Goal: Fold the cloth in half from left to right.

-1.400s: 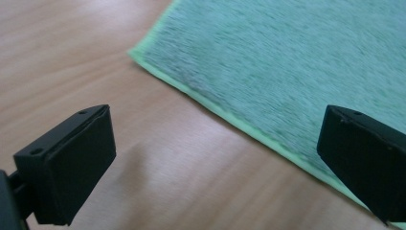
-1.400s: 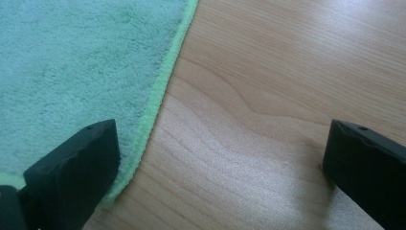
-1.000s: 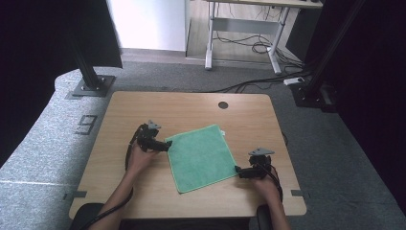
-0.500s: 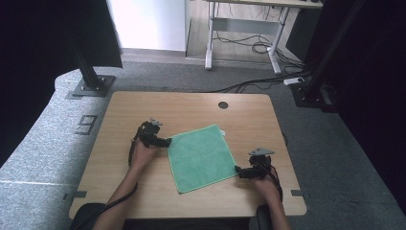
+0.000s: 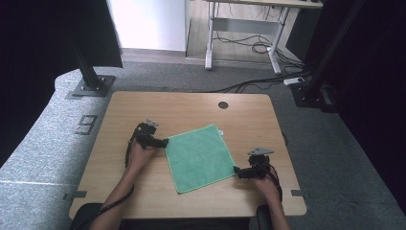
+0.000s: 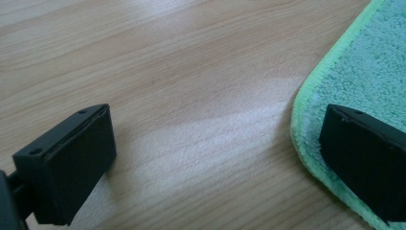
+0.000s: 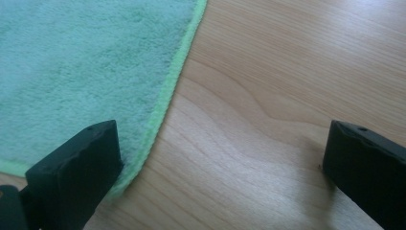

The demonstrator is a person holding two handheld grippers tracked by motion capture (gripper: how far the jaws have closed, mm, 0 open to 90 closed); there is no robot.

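A green cloth (image 5: 198,157) lies flat near the middle of the wooden table (image 5: 191,106), turned so its corners point roughly left, far right, right and near; it looks close to square, so no long axis stands out. Bare wood runs wide on the far side up to the round cable hole (image 5: 223,105), and there is a narrower strip between the cloth's near corner and the table's near edge. The left gripper (image 5: 163,142) sits at the cloth's left corner with its jaws spread wide; in the left gripper view one jaw is over the corner's light green hem (image 6: 306,91), the other over bare wood. The right gripper (image 5: 236,171) is at the right corner, jaws likewise released and wide apart, one at the hem (image 7: 165,103) and one over wood; neither grips anything
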